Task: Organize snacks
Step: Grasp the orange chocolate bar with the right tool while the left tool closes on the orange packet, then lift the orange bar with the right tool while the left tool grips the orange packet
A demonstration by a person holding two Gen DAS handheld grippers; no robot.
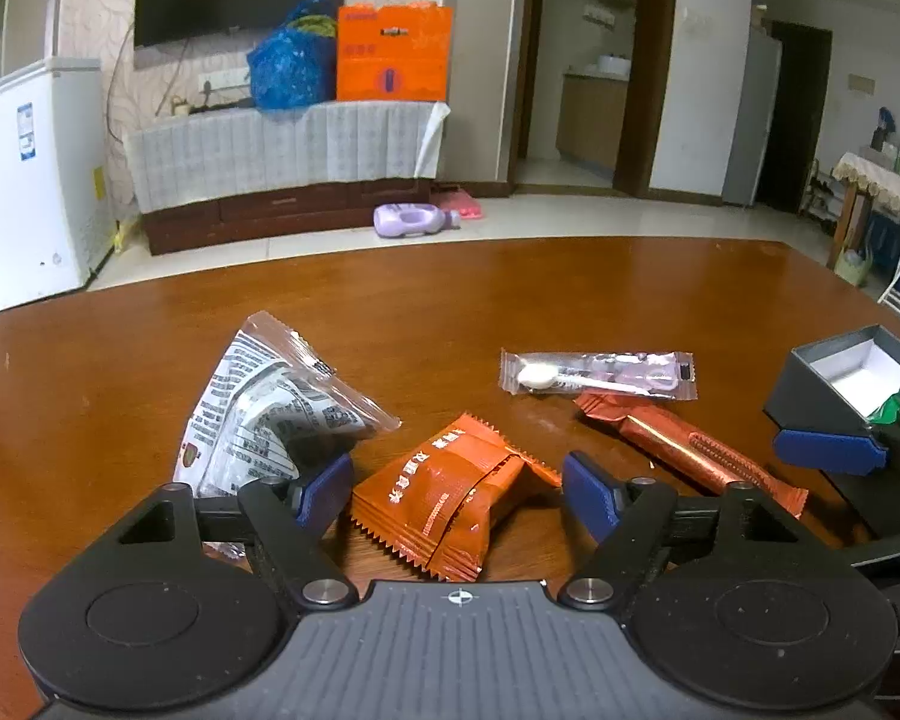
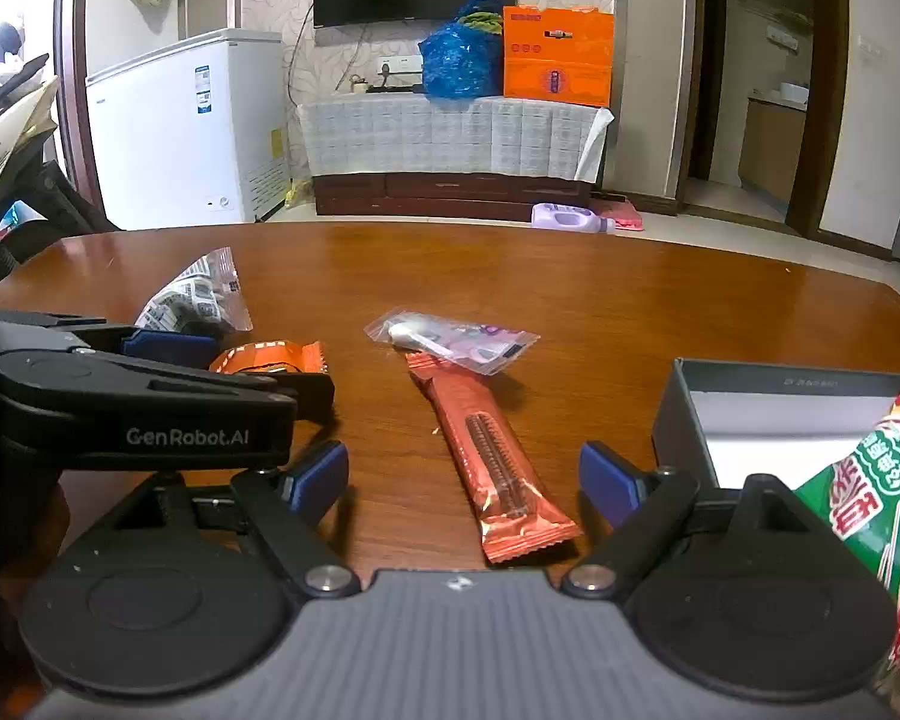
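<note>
A: Straddling the orange snack packet [image 1: 450, 495], the left gripper [image 1: 457, 489] stands spread, pads off it — lined up to pinch, I'd judge.

B: And the right gripper [image 2: 463, 483]?

A: Spread, empty; the box [image 2: 768, 414] waits at two o'clock.

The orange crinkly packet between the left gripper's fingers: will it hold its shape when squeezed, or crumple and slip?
The orange packet looks like thin glossy film, puffed and creased, so it will probably crumple rather than resist. Its shiny surface may slip on the pads. It seems light and lies flat on the table, so unlikely to roll.
</note>
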